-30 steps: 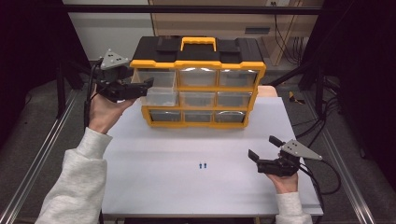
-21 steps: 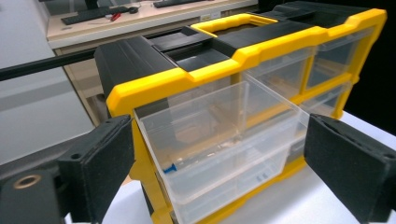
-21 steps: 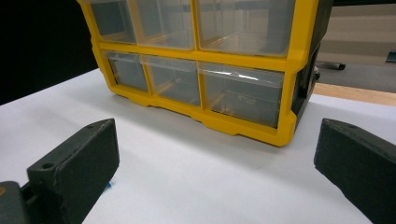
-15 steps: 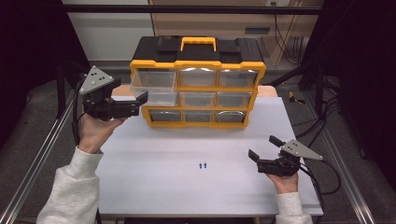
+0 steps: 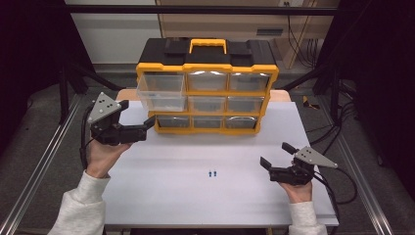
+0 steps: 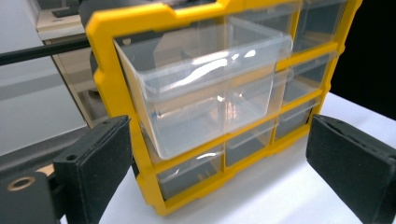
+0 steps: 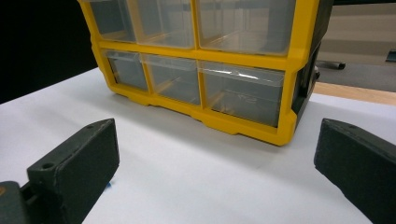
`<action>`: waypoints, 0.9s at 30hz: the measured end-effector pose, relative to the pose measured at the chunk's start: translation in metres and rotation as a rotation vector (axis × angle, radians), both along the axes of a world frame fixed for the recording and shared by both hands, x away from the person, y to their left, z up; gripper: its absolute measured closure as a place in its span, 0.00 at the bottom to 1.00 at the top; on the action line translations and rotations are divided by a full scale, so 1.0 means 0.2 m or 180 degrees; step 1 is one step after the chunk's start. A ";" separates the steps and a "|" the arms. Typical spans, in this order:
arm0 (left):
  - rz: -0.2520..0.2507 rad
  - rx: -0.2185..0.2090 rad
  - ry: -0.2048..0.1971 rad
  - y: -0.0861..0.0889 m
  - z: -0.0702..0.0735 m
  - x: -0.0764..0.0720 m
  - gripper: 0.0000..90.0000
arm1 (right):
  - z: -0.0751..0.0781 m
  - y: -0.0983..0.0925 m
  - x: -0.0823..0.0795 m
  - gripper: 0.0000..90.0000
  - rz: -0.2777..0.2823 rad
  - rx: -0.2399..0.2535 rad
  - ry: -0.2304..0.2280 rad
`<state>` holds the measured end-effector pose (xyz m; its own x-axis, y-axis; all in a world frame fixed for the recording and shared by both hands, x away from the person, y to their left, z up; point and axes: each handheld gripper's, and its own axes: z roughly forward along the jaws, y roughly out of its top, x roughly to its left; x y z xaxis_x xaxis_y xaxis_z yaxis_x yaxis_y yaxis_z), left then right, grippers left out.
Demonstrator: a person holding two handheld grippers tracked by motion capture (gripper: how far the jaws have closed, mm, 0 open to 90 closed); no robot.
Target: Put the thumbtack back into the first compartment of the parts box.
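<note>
The yellow-framed plastic organiser cabinet with clear drawers and a black lid (image 5: 207, 88) stands at the far edge of the white worktop (image 5: 195, 191). Its top-left clear plastic drawer (image 5: 160, 91) stands pulled out past the frame; the other drawers sit flush. The left gripper (image 5: 147, 129) hangs just left of the cabinet's lower left corner, jaws released, having just been opening with nothing between them. The right gripper (image 5: 274, 157) rests near the worktop's right edge, jaws spread, empty. Two small blue parts (image 5: 212, 173) lie mid-worktop, well apart from both grippers. Judged step: drawer opened, hand backing off. The next move likely calls for picking up a blue part with a fine pinch.
</note>
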<state>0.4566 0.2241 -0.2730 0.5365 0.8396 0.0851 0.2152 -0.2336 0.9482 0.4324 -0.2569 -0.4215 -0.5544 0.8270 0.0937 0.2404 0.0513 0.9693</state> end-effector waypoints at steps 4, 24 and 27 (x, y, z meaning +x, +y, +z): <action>0.0012 -0.0003 0.0004 0.00 -0.04 -0.01 0.07 | 0.00 0.00 0.00 0.01 0.0003 0.0012 -0.0024; -0.0052 -0.0069 0.0187 -0.07 -0.31 -0.03 0.08 | 0.00 0.01 0.00 0.01 -0.0012 0.0027 0.0011; -0.0076 -0.0067 0.0222 -0.09 -0.34 -0.03 0.08 | 0.00 0.00 0.00 0.01 0.0005 0.0000 -0.0007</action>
